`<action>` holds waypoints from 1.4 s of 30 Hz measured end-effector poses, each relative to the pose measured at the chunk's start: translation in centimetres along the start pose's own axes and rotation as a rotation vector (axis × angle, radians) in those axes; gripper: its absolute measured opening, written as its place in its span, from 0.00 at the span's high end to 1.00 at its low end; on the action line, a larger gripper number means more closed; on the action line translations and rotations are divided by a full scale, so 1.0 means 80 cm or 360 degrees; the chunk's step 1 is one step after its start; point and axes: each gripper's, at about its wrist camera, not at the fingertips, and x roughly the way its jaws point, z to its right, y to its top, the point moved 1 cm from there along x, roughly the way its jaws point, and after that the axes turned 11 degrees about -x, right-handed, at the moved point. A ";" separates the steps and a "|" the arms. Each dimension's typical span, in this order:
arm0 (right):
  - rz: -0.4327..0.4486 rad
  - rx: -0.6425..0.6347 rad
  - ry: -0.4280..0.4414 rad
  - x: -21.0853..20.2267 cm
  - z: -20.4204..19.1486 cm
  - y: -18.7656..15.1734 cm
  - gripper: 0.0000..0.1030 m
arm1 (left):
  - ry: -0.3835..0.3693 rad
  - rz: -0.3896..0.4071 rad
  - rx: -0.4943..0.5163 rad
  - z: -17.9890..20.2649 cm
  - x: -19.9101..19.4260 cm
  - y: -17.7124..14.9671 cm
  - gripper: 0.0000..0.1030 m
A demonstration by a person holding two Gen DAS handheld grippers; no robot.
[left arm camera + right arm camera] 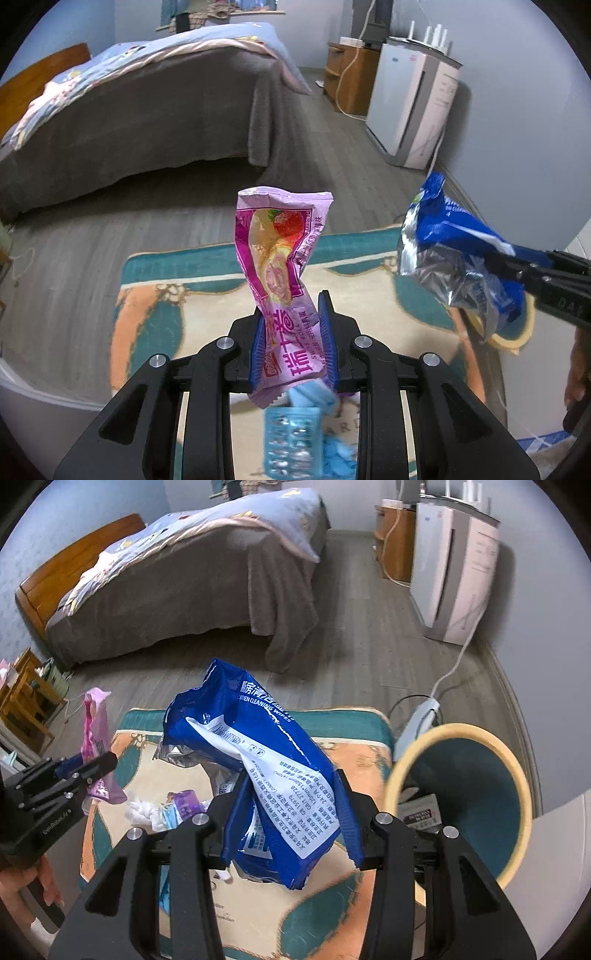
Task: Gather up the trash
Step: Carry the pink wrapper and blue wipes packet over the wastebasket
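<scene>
My left gripper (293, 325) is shut on a pink Swiss-roll wrapper (280, 258) and holds it upright above the rug; it also shows in the right wrist view (96, 764) at the left. My right gripper (291, 794) is shut on a crumpled blue wipes pack (258, 738), held in the air; the pack shows at the right of the left wrist view (454, 254). A teal trash bin with a cream rim (469, 790) stands just right of the right gripper, with a box inside. More trash lies on the rug: white tissue (142, 810), a purple wrapper (184, 799), a blue blister pack (291, 439).
A patterned teal and orange rug (295, 923) covers the floor below. A bed with a grey blanket (184, 590) stands behind. A white appliance (454, 572) and its cord (454, 664) are at the right wall. A wooden shelf (26, 698) is at the left.
</scene>
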 end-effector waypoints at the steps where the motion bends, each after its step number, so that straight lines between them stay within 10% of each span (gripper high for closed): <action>1: 0.0007 0.0001 -0.0014 -0.006 0.006 -0.003 0.58 | 0.0003 -0.0005 0.0015 0.005 0.001 -0.002 0.73; 42: -0.0011 0.0421 -0.0235 -0.041 0.178 -0.079 0.57 | -0.0208 -0.0054 0.0451 0.202 0.041 -0.047 0.72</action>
